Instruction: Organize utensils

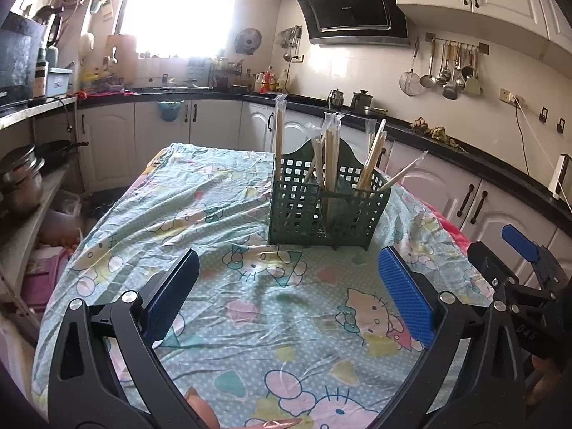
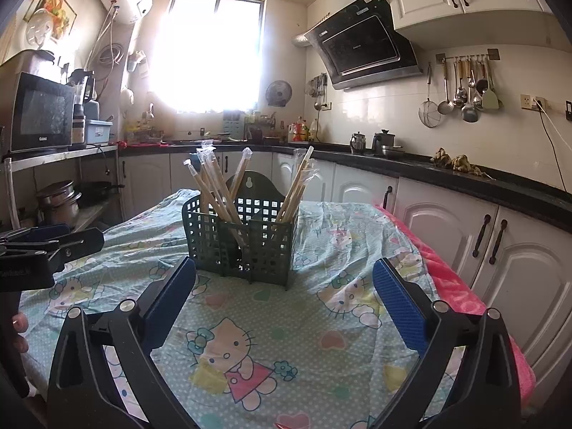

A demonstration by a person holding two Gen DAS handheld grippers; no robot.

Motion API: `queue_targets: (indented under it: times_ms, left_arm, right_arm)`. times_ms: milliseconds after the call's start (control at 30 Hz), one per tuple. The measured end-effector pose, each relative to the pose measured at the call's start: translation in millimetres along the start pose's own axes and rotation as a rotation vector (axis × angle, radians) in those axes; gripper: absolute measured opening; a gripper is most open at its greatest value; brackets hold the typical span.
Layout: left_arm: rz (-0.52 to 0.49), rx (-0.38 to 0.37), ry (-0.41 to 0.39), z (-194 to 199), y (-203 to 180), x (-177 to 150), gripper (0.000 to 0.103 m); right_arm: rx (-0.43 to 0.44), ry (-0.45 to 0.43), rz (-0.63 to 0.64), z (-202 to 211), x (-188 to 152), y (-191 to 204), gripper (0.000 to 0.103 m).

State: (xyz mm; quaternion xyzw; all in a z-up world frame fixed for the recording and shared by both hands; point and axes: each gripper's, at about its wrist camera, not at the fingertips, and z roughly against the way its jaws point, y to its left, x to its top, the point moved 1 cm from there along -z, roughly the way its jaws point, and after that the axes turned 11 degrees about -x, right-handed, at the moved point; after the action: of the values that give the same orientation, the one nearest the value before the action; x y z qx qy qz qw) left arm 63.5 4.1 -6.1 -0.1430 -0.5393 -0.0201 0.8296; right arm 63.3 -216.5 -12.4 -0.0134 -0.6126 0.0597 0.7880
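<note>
Wrapped chopsticks (image 2: 214, 193) seemingly all in caddy (image 2: 243, 246)

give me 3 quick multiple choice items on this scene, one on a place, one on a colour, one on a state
1. Where do the wrapped chopsticks stand?
A. in the caddy
B. flat on the cloth
C. on the counter

2. What colour is the caddy?
A. red
B. dark green
C. white

3. How are the left gripper and right gripper?
A. both shut
B. one holding chopsticks
C. both open, holding nothing

Key: 1 A, the sticks rise from its compartments. 2 B, its lattice walls are dark green. 3 C, the pads stand wide apart over bare tablecloth.
</note>
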Motion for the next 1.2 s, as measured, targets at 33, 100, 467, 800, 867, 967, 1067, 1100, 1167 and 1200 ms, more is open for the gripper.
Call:
queue_targets:
  times_ms: [33, 100, 467, 800, 867, 967, 1067, 1100, 1167, 1200]
  left_arm:
    - [0.000, 0.001, -0.001, 0.4, -0.1, -0.4, 0.092]
    - [0.004, -0.001, -0.005, 0.8, 0.5, -0.2, 0.092]
    - [0.009, 0.000, -0.012, 2.9, 0.4, 0.5, 0.092]
    - [0.014, 0.000, -0.013, 3.5, 1.5, 0.7, 0.092]
    - [0.016, -0.002, -0.011, 3.6, 1.8, 1.0, 0.092]
    - [0.017, -0.003, -0.011, 4.2, 1.7, 1.0, 0.092]
    - [0.017, -0.003, -0.012, 4.1, 1.7, 1.0, 0.092]
    - [0.016, -0.002, -0.013, 4.0, 1.8, 0.9, 0.092]
    - [0.018, -0.001, -0.013, 4.3, 1.9, 1.1, 0.092]
    - [0.018, 0.000, -0.014, 4.4, 2.1, 1.1, 0.092]
  right_arm:
    - [0.002, 0.000, 0.001, 0.1, -0.1, 0.3, 0.097]
    - [0.001, 0.000, 0.002, 1.0, -0.2, 1.3, 0.097]
    - [0.002, 0.006, 0.003, 0.9, -1.2, 2.7, 0.097]
    - [0.004, 0.006, 0.001, 0.6, -1.9, 3.2, 0.097]
    - [0.002, 0.004, -0.001, 1.1, -1.9, 3.3, 0.097]
    - [0.001, 0.004, -0.002, 1.7, -2.3, 3.4, 0.097]
    - [0.004, 0.009, -0.001, 1.6, -2.8, 3.4, 0.097]
    - [0.004, 0.009, -0.001, 1.6, -2.7, 3.3, 0.097]
    - [0.005, 0.008, -0.001, 1.6, -2.6, 3.4, 0.097]
    - [0.004, 0.007, 0.000, 1.8, -2.4, 3.7, 0.097]
